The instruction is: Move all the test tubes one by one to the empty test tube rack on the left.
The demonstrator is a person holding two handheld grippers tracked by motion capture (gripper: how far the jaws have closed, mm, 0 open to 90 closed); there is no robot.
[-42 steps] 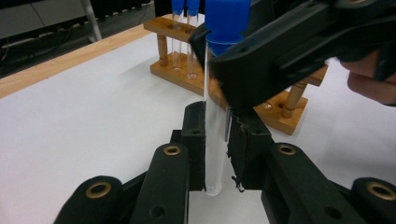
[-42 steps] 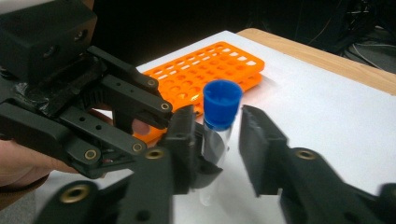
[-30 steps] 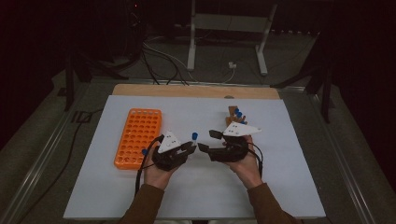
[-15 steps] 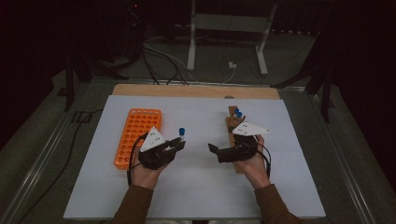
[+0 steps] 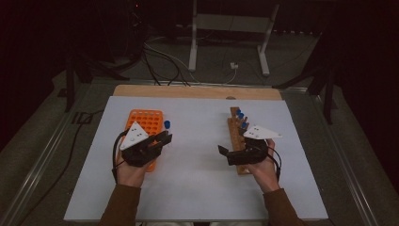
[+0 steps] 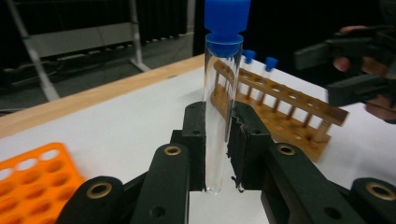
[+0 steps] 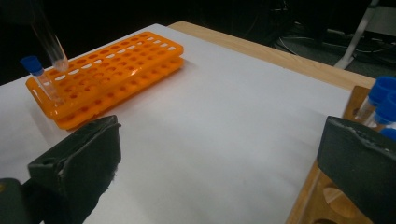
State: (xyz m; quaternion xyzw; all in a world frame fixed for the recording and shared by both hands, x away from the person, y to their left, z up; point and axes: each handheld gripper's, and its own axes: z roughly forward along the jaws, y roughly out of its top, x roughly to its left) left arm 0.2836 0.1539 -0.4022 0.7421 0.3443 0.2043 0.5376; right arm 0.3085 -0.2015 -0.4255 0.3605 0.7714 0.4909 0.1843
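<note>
On the white table sheet (image 5: 197,155) lies a flat orange plastic tube rack (image 5: 146,123) at the left and a long brown wooden tube rack (image 5: 236,136) with blue-capped tubes (image 5: 241,116) at the right. The left gripper (image 5: 165,136) is closed on a clear tube with blue cap (image 5: 167,125), just beside the orange rack's right edge. The right gripper (image 5: 221,151) has its jaws apart, with nothing between them, beside the wooden rack.
</note>
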